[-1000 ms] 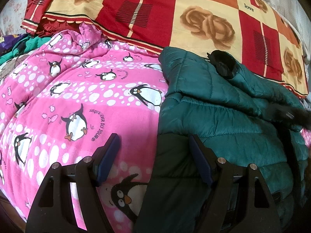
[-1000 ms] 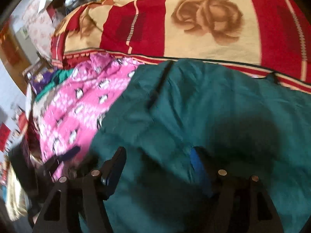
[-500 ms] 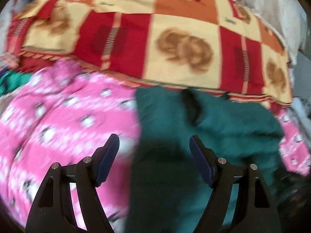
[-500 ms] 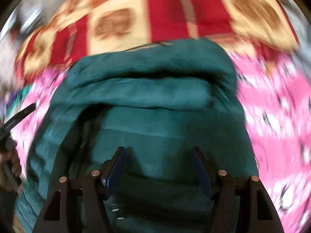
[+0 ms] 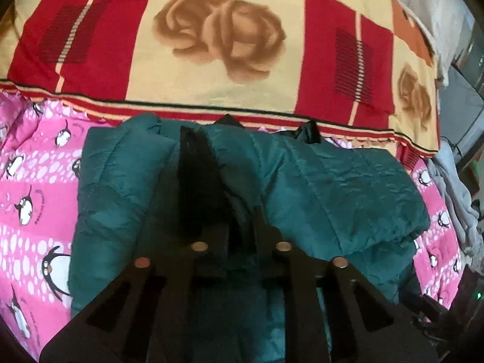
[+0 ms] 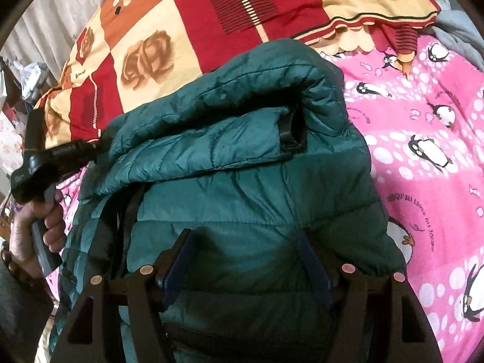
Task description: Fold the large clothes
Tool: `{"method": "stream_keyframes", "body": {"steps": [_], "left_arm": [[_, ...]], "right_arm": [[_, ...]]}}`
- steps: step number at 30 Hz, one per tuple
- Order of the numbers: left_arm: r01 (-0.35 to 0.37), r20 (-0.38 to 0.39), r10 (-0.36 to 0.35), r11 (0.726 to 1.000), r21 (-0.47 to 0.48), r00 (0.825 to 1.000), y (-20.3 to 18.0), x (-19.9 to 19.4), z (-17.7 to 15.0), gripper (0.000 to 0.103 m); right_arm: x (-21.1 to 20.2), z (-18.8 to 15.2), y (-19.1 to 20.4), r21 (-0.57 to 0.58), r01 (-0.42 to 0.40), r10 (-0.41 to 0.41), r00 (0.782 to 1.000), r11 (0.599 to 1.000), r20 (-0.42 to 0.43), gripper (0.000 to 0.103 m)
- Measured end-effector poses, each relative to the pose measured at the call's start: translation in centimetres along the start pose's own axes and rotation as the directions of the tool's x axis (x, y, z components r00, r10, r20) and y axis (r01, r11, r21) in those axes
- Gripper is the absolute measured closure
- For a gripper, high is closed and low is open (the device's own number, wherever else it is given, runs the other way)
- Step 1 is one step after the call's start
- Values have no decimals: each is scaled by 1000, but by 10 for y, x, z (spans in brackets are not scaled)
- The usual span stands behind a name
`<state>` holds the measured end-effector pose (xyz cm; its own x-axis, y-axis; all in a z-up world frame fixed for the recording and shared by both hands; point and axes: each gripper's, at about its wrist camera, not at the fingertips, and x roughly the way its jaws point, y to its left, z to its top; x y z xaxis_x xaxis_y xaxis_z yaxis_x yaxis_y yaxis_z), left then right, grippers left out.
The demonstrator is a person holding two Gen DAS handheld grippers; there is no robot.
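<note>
A dark green quilted jacket (image 5: pixel 326 187) lies folded over on a pink penguin blanket (image 5: pixel 33 187); it also fills the right wrist view (image 6: pixel 242 181). My left gripper (image 5: pixel 239 227) has its fingers close together, shut on a fold of the jacket with dark lining near its middle. It shows at the left of the right wrist view, held in a hand (image 6: pixel 45 166). My right gripper (image 6: pixel 245 257) is open, its blue-padded fingers (image 6: pixel 178 257) spread over the jacket's near part.
A red and cream rose-patterned blanket (image 5: pixel 220 36) lies folded along the far side of the bed. Grey cloth (image 5: pixel 453 187) hangs off the right edge. The pink blanket (image 6: pixel 423 151) stretches to the right of the jacket.
My left gripper has closed from wide open onto the jacket after moving over it. My right gripper swung round to the jacket's near end and stays open.
</note>
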<state>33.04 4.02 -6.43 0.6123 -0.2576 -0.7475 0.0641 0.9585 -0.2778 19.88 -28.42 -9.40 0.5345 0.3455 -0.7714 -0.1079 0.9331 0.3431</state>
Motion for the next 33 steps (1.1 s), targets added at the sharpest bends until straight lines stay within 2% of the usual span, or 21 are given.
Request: {"method": "stream_keyframes", "body": {"steps": [4,9,12,14,16,17,20,22,23,25,26,29,30,32,33], "left_arm": [[27,78,-28,1000,7,997,3,-42,0,93],[9,157,-8,1000,-7,988,30,-87,6,93],[7,125,-3,1000,-26,992,47,-79,2,93],[-9,60,10,1000,-23,998,52,-61,-7,92],[-18,-1,18,999,-43,1000,57,-46,-18,92],[-7,3,8,998,-66,1000,60,-46,-21,92],[-13,61,20,993,-117,998,70,-61,-24,79],[-49,130,69,987,-155,989,81,-79,-23,61],[-71,159,100,982,-175,982,86,-85,-21,56],[-116,225,164,971,-209,960,90,-95,-16,54],[-114,246,166,970,-213,955,87,-96,-11,54],[-68,262,116,981,-183,958,68,-86,4,54],[-59,260,101,985,-163,960,57,-78,8,54],[-55,228,76,994,-99,971,39,-56,14,54],[-75,196,89,994,-76,977,33,-44,15,54]], "right_arm": [[0,0,1,0,1,-1,1000,1000,-1,35],[0,0,2,0,6,-6,1000,1000,-5,35],[2,1,3,1,-2,2,1000,1000,-10,30],[4,1,5,-8,-7,7,1000,1000,-17,26],[6,1,7,-17,-24,23,999,1000,-28,17],[6,1,8,-22,-30,30,999,999,-36,16],[1,4,13,-67,-24,18,996,998,-84,17],[-14,11,13,-79,-28,23,998,997,-62,29],[-25,18,12,-81,-42,40,999,996,-31,29],[-47,38,8,-90,-26,31,998,996,57,29],[-58,54,6,-98,-5,16,993,995,115,29],[-60,93,3,-119,23,-2,985,993,172,32],[-56,102,6,-132,38,-14,984,990,175,41],[-36,120,12,-171,91,-61,983,981,173,48],[-28,124,13,-180,81,-50,985,980,167,52]]}}
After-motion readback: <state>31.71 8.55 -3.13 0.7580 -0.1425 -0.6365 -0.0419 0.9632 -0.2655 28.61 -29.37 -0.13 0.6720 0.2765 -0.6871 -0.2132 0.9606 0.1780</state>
